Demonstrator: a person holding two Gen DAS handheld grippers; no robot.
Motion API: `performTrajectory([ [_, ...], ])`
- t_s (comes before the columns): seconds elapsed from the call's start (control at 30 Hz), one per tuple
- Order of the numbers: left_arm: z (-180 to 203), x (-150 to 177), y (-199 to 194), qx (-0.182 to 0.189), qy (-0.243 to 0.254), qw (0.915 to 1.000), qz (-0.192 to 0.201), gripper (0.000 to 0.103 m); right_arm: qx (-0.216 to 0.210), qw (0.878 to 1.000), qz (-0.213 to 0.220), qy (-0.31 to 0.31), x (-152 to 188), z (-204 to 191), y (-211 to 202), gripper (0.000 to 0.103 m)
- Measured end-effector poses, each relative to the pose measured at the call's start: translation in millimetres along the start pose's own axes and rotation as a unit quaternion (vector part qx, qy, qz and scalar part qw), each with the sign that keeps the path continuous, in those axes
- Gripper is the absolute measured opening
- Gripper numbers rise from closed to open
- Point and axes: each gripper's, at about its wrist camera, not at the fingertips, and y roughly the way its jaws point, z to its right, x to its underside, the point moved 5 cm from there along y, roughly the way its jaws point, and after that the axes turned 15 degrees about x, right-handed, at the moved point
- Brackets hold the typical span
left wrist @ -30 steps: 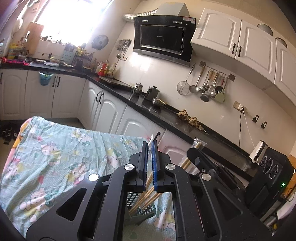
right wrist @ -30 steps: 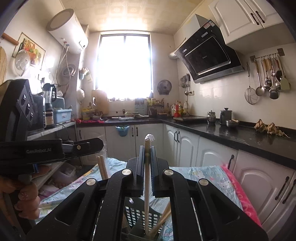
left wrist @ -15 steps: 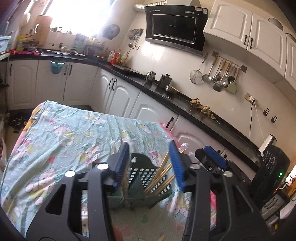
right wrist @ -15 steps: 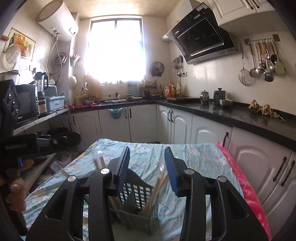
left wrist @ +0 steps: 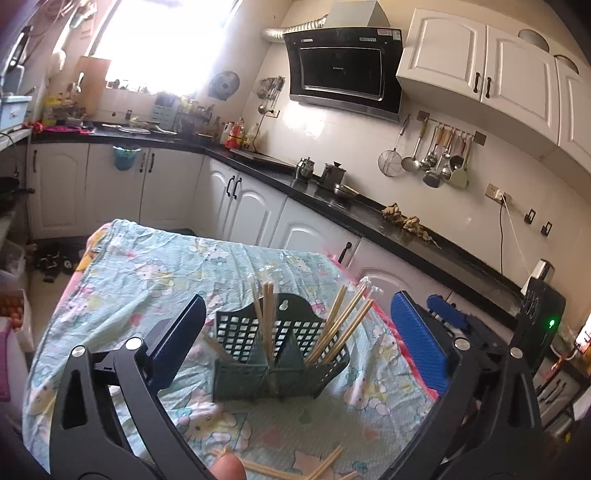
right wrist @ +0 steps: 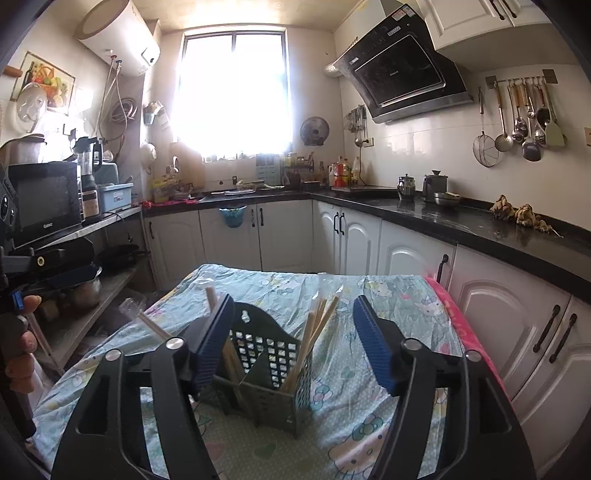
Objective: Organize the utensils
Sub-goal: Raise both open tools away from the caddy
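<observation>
Both hand-held grippers, left [left wrist: 295, 339] and right [right wrist: 293, 341], are opening wide, gripping nothing; the dark green perforated plastic utensil caddy [left wrist: 280, 358] stands at twelve o'clock.

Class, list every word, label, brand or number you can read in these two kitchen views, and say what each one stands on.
"Galanz", faint and only roughly legible: front of the black microwave on the left shelf.
Brand word on the range hood: too small to read.
Sticker at the hood's top right corner: blurred, unreadable.
Bottle labels on the far counter: too small.
Cloth shows cartoon prints, no readable words.
</observation>
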Motion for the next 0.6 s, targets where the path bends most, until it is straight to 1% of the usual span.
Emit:
performTrajectory([
  [0.17, 2, 10, -15, -0.011, 0.003, 0.9999, 0.000, 0.092, -0.010, 1.000, -0.003, -0.008, 4, -7, -17, 0.076],
  [0.27, 0, 15, -25, -0.017, 0.001, 0.9998, -0.002, 0.092, -0.015, 1.000, -0.002, -0.015, 5, -12, -26, 0.079],
  [0.43, -8, 26, -43, -0.032, -0.014, 0.9994, -0.002, 0.092, -0.029, 0.999, -0.002, -0.025, 8, -23, -39, 0.082],
  [0.6, -14, 37, -61, -0.046, -0.024, 0.9987, -0.003, 0.092, -0.047, 0.998, -0.010, -0.040, 18, -36, -50, 0.084],
])
